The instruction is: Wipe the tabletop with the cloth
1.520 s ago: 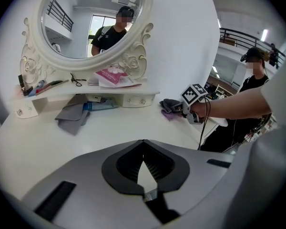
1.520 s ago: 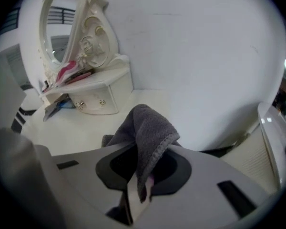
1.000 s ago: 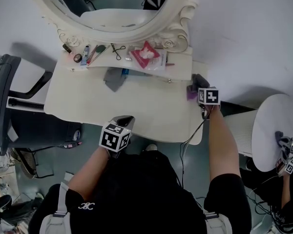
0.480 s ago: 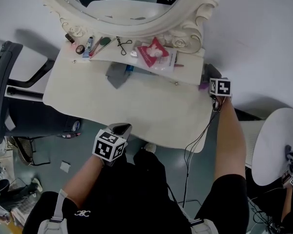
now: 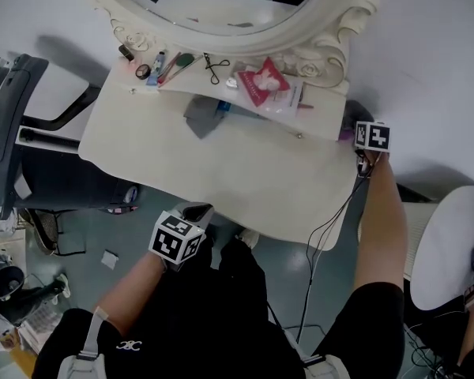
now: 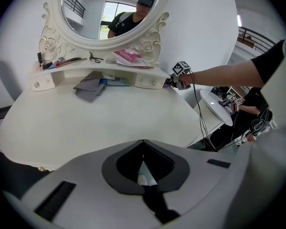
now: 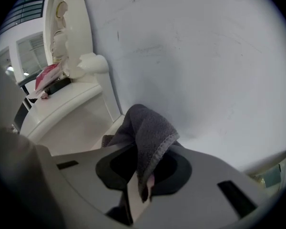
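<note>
cloth (image 7: 150, 128) upright (perhaps folded) in right gripper (image 7: 141, 187)

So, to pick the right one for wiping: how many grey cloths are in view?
2. One grey cloth is clamped in the right gripper beside the wall; the other grey cloth lies loose at the back of the tabletop. None else shows.

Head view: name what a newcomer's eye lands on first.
The ornate white oval mirror dominates the top, above a shelf cluttered with cosmetics and a red packet. At the vanity table's right edge, the right gripper is shut on a dark grey cloth. A second grey cloth lies on the tabletop by the shelf.
</note>
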A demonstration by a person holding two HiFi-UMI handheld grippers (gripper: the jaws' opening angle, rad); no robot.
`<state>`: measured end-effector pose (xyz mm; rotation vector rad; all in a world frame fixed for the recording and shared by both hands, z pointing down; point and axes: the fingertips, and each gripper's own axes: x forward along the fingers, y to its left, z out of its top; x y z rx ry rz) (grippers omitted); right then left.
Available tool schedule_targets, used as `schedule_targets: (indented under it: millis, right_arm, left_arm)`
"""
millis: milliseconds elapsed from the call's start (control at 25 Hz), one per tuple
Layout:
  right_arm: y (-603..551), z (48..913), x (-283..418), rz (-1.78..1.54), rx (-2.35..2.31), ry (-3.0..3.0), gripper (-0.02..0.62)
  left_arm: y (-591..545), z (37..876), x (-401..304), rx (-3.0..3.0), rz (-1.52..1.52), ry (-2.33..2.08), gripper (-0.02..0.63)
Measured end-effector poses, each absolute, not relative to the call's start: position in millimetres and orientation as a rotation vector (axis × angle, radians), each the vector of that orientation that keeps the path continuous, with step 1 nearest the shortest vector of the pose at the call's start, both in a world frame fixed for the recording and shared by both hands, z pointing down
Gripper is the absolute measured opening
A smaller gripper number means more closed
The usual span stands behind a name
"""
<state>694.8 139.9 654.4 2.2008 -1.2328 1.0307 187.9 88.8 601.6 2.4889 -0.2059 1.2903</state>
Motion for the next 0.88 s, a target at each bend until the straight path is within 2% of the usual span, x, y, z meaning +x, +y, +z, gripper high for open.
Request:
schedule_targets:
  millis: [240,680,880]
  right_arm:
    - [164.1,660.5,652.2,1.147,2.152,-1.274,0.06]
    - [210.0,662.8,525.7,1.181,2.197,-1.184,0.06]
    - [196.7,662.8,493.4,1.175,2.201,-1.214,0.06]
  left_arm:
    - [91.6,589.2,200.6,2.529,1.232,-0.159,0.008]
    - [89.6,570.7,206.8,2.573,1.116,-0.111,0.008]
    - [77.0,574.7,208.6,2.532,1.079,-0.135,0.008]
